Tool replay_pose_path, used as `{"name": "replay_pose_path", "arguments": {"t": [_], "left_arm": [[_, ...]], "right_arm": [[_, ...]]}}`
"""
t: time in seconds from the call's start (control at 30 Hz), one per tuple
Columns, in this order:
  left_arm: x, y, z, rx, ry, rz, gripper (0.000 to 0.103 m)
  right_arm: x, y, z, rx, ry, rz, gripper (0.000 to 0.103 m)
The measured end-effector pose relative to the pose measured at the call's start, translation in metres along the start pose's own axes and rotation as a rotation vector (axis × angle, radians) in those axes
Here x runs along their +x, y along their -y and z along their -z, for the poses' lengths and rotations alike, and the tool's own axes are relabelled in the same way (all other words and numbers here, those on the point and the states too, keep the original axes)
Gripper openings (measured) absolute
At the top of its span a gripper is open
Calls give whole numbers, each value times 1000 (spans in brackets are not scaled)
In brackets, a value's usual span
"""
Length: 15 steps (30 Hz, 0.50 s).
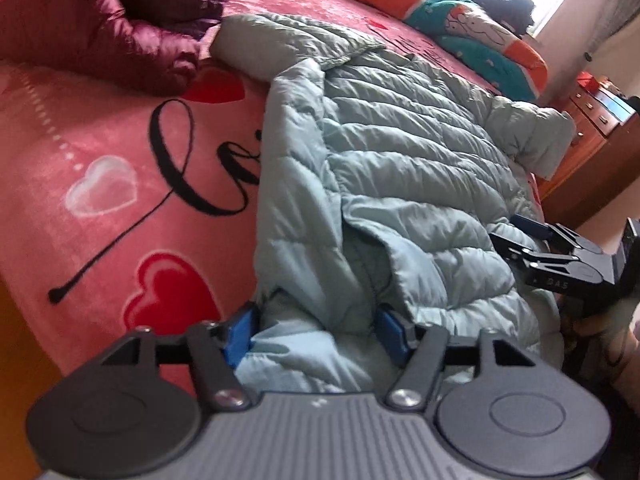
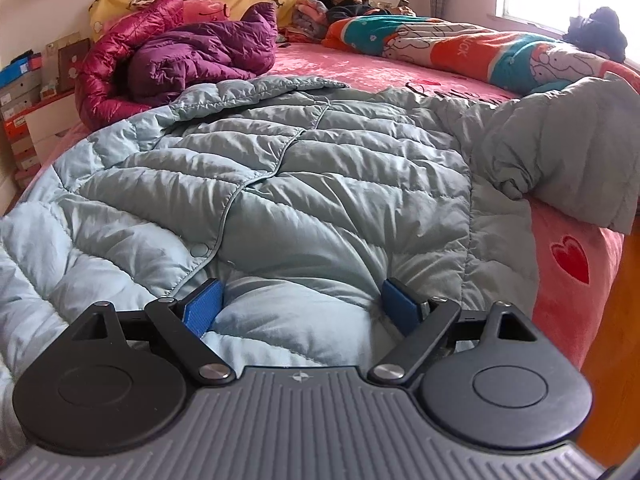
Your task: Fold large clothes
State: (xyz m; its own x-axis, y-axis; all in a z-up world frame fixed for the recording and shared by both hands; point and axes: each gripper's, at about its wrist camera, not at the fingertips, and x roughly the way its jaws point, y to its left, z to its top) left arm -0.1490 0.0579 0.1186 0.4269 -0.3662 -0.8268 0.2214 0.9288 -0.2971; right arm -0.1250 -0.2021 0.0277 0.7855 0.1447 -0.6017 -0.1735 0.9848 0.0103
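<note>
On the pink bedspread (image 2: 568,292) lies the pale blue puffer coat (image 2: 320,184), spread flat. Left gripper (image 1: 316,334) and right gripper (image 2: 304,306) both spread wide around hem fabric, unclamped. Coat looks light, puffy, slippery; grab hem corners.

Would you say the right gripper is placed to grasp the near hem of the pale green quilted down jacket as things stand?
Probably yes: the right gripper is open, its blue pads either side of a bulge at the near hem of the pale green quilted down jacket, with nothing between them.
</note>
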Motion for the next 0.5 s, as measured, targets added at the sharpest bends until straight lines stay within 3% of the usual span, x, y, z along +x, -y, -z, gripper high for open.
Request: {"name": "replay_pose_path", "arguments": {"t": [0.1,0.37,0.47,0.5], "left_arm": [[-1,3,5,-1,-16,-50,81],[-2,6,14,-3,-12,-99,77],[-6,8,17,-8,-3,-90,55],[-7,7,17,-20,1,-82,37]], "right_arm": [[-5,-2,-1,14,-2,2,103],[-20,-4,2,34,-5,3,103],[-25,-6,3,38,-3,2,103],[-26,-7,4,36,-4,1,103]]}}
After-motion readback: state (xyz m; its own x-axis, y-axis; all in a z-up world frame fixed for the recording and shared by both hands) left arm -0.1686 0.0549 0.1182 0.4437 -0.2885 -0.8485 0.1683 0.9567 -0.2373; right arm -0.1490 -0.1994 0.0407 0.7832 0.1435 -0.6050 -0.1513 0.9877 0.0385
